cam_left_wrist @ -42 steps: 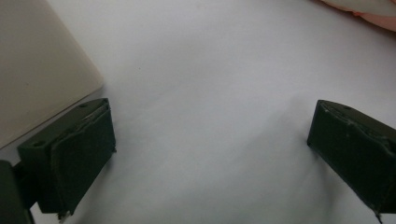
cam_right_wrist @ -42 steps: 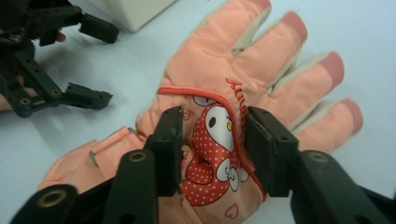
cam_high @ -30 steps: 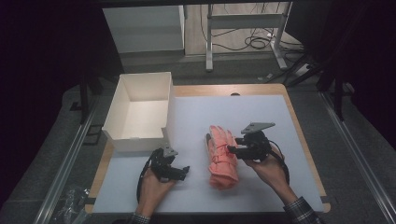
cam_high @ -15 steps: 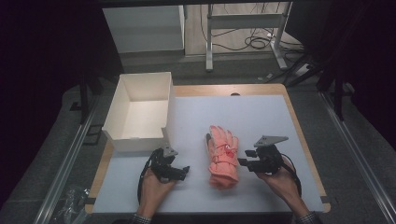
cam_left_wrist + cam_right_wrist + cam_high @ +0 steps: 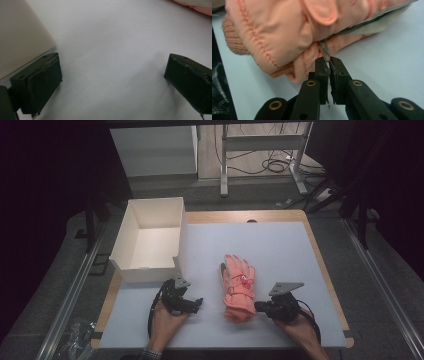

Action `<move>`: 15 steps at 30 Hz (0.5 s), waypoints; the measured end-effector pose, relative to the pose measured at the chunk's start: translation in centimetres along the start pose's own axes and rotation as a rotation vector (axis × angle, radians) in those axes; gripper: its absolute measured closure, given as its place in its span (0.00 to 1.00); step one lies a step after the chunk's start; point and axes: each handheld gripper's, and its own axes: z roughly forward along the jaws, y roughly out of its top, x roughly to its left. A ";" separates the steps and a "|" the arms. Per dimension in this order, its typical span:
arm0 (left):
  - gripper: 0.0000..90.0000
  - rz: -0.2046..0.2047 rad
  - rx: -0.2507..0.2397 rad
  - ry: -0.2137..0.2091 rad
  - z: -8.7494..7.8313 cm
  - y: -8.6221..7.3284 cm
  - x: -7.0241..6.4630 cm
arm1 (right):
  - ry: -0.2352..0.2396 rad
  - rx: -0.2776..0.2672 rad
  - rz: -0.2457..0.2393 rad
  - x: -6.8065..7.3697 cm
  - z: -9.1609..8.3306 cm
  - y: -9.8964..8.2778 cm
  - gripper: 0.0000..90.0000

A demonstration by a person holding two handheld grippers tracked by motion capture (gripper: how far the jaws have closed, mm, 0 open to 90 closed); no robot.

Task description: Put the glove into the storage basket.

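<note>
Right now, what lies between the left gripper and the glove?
Nothing: in the high view, bare white table top separates the open left gripper from the pink glove.

My pink padded gloves (image 5: pixel 238 287) lie stacked flat on the white table, fingers pointing away from me, knit cuffs nearest; it looks like two, one atop the other.

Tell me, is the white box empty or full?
Empty: the high view shows the white box open-topped, with only its bare floor and walls inside.
</note>
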 end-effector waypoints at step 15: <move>0.02 0.000 -0.001 -0.006 -0.1 0.0 0.0 | 0.050 -0.001 -0.027 1.7 2.7 0.7 0.93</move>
